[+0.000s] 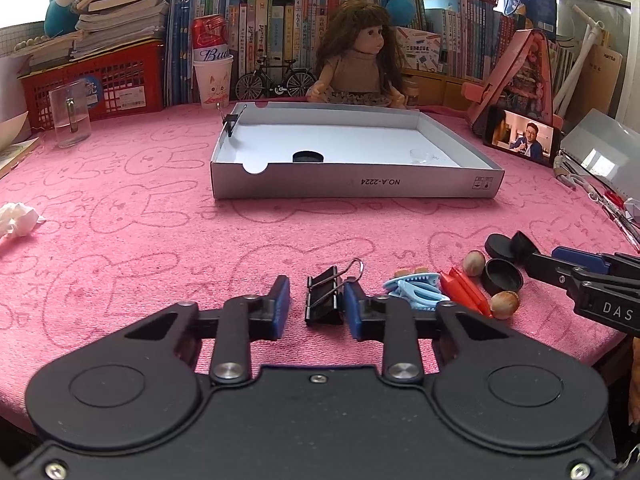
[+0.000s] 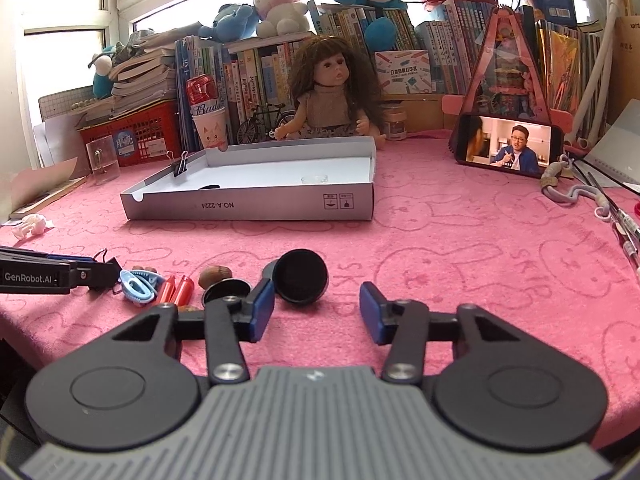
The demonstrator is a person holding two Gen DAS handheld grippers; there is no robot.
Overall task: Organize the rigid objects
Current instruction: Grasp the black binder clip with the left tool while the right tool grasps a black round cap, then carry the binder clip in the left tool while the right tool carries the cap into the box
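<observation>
The black binder clip (image 1: 325, 295) lies on the pink worktop (image 1: 160, 240) between the spread jaws of the left gripper (image 1: 316, 306), nearer the right-hand pad, its wire handle pointing toward 1 o'clock. Nothing is gripped yet. It should handle as light, stiff and springy; the flat steel body is the part to pinch, since the wire loops would likely swivel and slip.

At 3 o'clock from it sit a blue hair clip (image 1: 416, 290), red pieces (image 1: 466, 288), two nuts (image 1: 505, 303) and black round caps (image 1: 502, 276). One tilted black cap (image 2: 301, 282) stands just ahead of the right gripper (image 2: 317, 312), close to its left pad; those jaws are wide apart and hold nothing. The cap looks hard and smooth, best taken across its rim.

At 12 o'clock, well apart, is the shallow white box (image 1: 352, 186), with another clip (image 1: 231, 122) on its wall.
</observation>
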